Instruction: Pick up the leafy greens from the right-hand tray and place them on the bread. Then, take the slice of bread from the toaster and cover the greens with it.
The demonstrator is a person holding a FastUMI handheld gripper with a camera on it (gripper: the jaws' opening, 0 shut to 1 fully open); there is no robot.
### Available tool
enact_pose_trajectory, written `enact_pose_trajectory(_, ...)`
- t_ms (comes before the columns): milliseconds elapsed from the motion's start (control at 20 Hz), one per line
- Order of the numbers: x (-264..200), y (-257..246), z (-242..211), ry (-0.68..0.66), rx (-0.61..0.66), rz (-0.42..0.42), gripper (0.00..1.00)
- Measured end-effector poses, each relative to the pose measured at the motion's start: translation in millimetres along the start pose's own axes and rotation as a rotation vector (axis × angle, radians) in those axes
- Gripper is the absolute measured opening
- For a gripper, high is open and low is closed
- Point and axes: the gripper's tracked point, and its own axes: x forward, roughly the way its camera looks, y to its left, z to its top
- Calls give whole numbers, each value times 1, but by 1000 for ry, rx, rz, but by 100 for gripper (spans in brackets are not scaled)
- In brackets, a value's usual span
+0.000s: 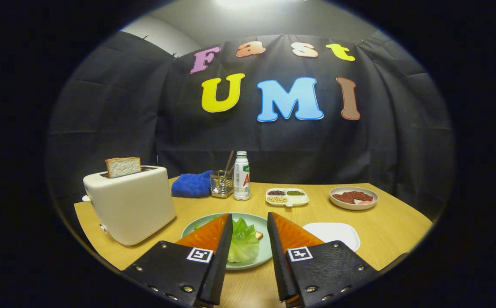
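Gripper view: a wooden worktop [384, 231] runs back to the booth's dark cloth wall; on it a toaster [130, 205] has the slice of bread [123, 166] standing in its slot — the covering step looks left to do; leafy greens [243, 239] already lie on a green plate [265, 250], seemingly over bread [258, 235]; the white tray [333, 234] is bare; the gripper [250, 222] hangs with jaws apart, holding nothing.

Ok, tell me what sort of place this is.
Probably a staged kitchen table in a recording booth: a toaster holding a bread slice, greens on a plate, and black cloth hung behind. The gripper hovers above the plate, jaws open.
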Motion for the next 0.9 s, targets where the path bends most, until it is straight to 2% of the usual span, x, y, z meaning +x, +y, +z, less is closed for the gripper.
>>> enact_pose_trajectory(150, -7, 17, 9, 3, 42, -24, 49)
enact_pose_trajectory(250, -11, 28, 15, 3, 24, -32, 49)
enact_pose_trajectory(350, -14, 53, 20, -5, -21, 26, 49)
enact_pose_trajectory(450, -17, 78, 21, 2, -12, 88, 49)
enact_pose_trajectory(700, -21, 131, 30, 24, 73, 173, 49)
enact_pose_trajectory(900, -22, 164, 39, 18, 72, 230, 49)
